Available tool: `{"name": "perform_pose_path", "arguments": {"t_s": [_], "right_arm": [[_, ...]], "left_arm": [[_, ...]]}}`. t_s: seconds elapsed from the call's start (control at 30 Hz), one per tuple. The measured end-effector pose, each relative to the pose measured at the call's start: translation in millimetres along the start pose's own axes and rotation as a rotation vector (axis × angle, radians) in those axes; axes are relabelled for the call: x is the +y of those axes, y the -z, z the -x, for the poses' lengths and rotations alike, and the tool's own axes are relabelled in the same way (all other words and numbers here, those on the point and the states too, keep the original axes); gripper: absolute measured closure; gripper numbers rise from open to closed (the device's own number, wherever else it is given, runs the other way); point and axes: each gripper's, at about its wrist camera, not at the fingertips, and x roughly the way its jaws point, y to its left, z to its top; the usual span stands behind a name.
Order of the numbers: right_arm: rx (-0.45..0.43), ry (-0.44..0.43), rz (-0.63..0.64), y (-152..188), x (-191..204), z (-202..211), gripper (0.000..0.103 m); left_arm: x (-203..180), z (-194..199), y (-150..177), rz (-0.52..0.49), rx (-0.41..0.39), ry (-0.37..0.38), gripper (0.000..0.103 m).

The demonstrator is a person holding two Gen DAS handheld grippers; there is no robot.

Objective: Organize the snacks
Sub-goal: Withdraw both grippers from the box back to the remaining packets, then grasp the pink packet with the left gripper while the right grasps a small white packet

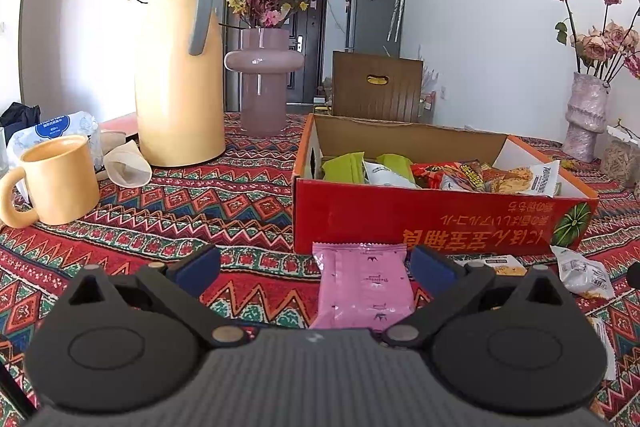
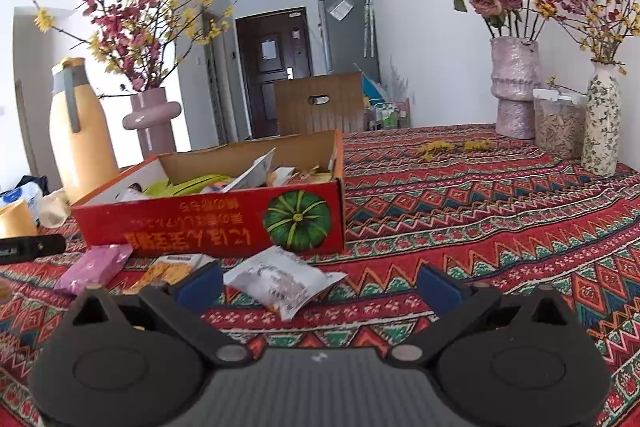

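A red cardboard box with a pumpkin picture stands on the patterned tablecloth and holds several snack packets. In front of it lie a pink packet, a yellow-orange packet and a white packet. My left gripper is open, low over the cloth, with the pink packet lying between its fingers, close to the right one. My right gripper is open too, the white packet sitting between its fingers nearer the left pad.
A yellow thermos, a yellow mug, a pink vase with blossoms and a wipes pack stand left of the box. Rose vase, a jar and a patterned vase stand far right. A chair back rises behind.
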Motion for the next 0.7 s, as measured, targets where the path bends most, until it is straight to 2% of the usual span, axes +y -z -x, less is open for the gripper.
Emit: {"name": "perform_pose_path", "arguments": {"t_s": [0.2, 0.53, 0.7], "right_arm": [[0.041, -0.004, 0.053, -8, 12, -9, 0.0], [0.21, 0.029, 0.195, -25, 31, -68, 0.0], [0.264, -0.001, 0.191, -26, 30, -90, 0.0]], "left_arm": [[5, -2, -1, 0.026, 0.016, 0.018, 0.0], [13, -9, -1, 0.074, 0.051, 0.017, 0.0], [13, -10, -1, 0.08, 0.057, 0.012, 0.0]]}}
